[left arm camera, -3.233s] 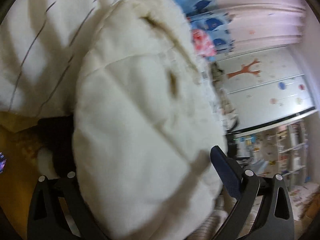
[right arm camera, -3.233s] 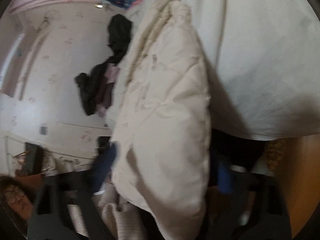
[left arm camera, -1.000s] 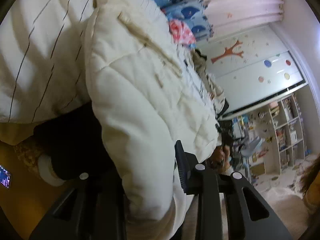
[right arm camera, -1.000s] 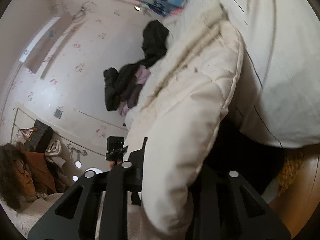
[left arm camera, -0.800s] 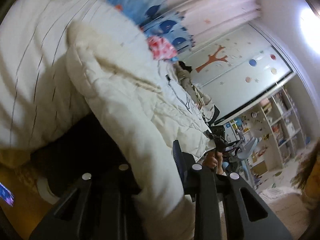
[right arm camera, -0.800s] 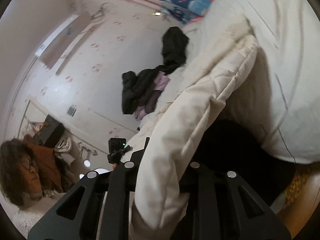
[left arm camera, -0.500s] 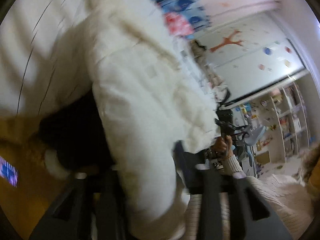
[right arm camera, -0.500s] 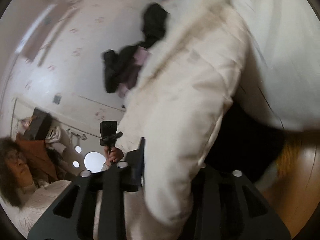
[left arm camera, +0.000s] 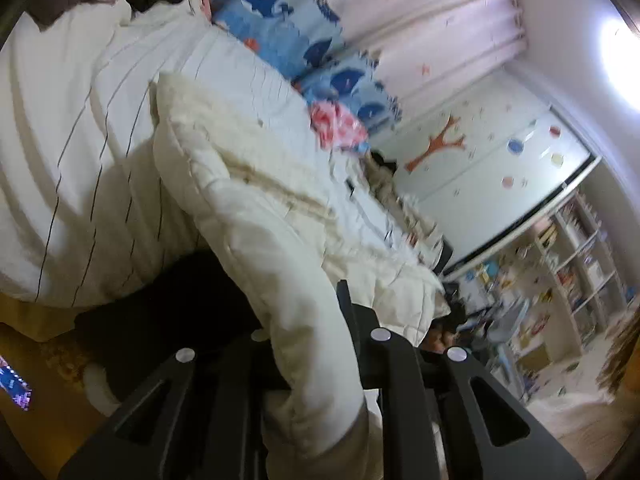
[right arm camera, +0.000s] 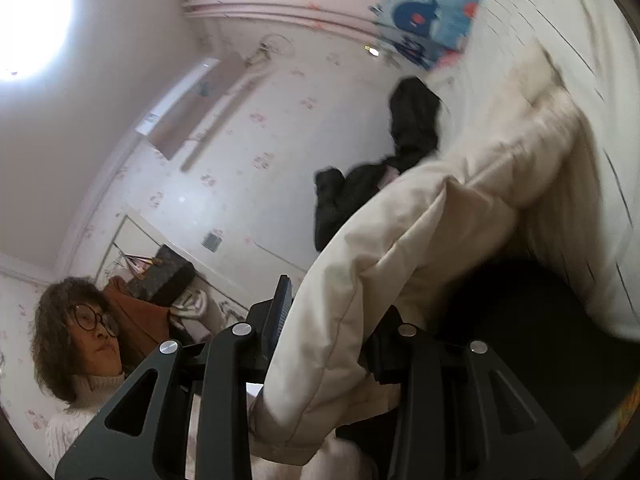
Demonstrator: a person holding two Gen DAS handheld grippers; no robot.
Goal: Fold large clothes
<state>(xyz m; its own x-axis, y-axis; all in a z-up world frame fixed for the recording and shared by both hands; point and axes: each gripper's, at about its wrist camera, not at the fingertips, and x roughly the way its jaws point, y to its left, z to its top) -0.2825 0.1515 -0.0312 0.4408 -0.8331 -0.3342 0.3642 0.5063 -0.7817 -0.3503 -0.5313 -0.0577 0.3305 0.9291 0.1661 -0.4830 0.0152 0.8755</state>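
Left wrist view: the left gripper [left arm camera: 304, 344] clamps the cream quilted padded coat [left arm camera: 256, 208]; the right gripper [right arm camera: 332, 328] grips its other edge [right arm camera: 384, 264], above the white striped bedding [left arm camera: 68, 136].

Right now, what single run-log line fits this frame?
stage: fold underway | left gripper: shut on cream padded coat | right gripper: shut on same coat | striped bedding: underneath

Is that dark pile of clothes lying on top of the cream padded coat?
No, in the right wrist view the dark clothes lie farther back on the striped bedding, behind the cream coat that the right gripper holds.
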